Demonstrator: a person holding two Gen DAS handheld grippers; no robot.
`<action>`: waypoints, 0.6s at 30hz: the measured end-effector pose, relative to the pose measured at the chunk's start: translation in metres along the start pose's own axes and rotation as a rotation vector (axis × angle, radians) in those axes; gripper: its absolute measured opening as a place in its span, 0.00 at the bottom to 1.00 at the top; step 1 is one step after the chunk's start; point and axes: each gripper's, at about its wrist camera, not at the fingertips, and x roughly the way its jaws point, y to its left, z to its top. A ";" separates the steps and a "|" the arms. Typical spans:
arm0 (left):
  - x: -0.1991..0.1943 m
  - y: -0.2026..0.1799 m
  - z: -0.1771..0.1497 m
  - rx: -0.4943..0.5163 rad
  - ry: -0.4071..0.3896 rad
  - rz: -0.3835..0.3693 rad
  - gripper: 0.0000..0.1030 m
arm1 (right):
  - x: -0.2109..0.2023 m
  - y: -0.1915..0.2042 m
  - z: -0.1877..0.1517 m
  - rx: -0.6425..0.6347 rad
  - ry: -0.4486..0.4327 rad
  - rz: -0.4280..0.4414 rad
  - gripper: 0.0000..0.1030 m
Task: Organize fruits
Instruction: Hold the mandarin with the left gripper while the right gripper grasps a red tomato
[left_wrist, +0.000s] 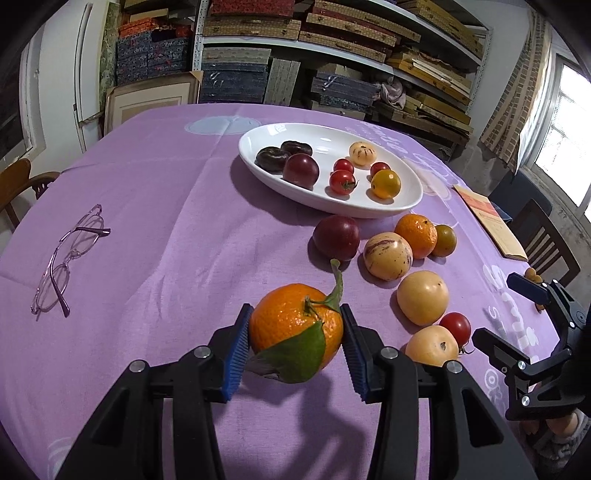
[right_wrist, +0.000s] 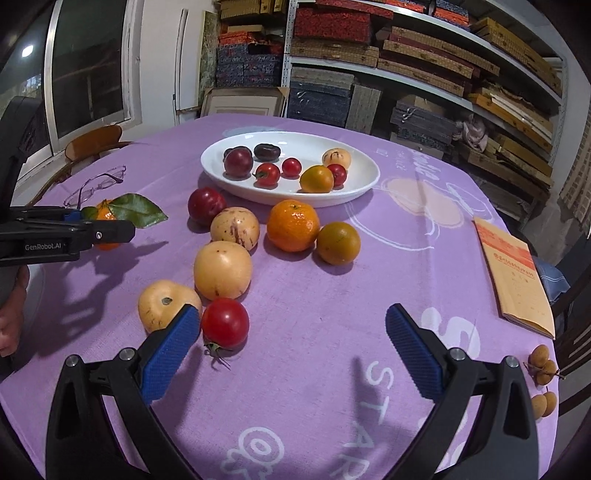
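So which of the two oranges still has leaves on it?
The leafy orange gripped by the left gripper; the bare orange beside the white dish has none.

A matt purple cloth (right_wrist: 314, 332) covers the surface. The white oval dish (right_wrist: 365, 184) looks glazed and glossy. The leafed mandarin (left_wrist: 295, 328) has pebbled, shiny peel; the cherry tomato (right_wrist: 225, 323) is smooth and glossy. Ribbed blue pads (right_wrist: 415, 354) line matt black plastic jaws with metal rivets.

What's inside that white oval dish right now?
The white dish holds three small red tomatoes, a dark red plum, a yellow-orange fruit, a pale striped one and two dark brown fruits; one is mostly hidden behind the plum in the right view.
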 end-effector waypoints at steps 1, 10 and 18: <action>0.001 0.000 0.000 0.000 0.002 -0.001 0.46 | 0.002 0.000 0.000 0.005 0.012 0.005 0.96; 0.002 0.004 -0.001 -0.013 0.005 -0.015 0.46 | 0.018 0.004 0.007 0.011 0.068 0.023 0.96; 0.000 0.004 -0.002 -0.012 0.011 -0.021 0.46 | 0.026 0.014 0.008 -0.011 0.109 0.072 0.59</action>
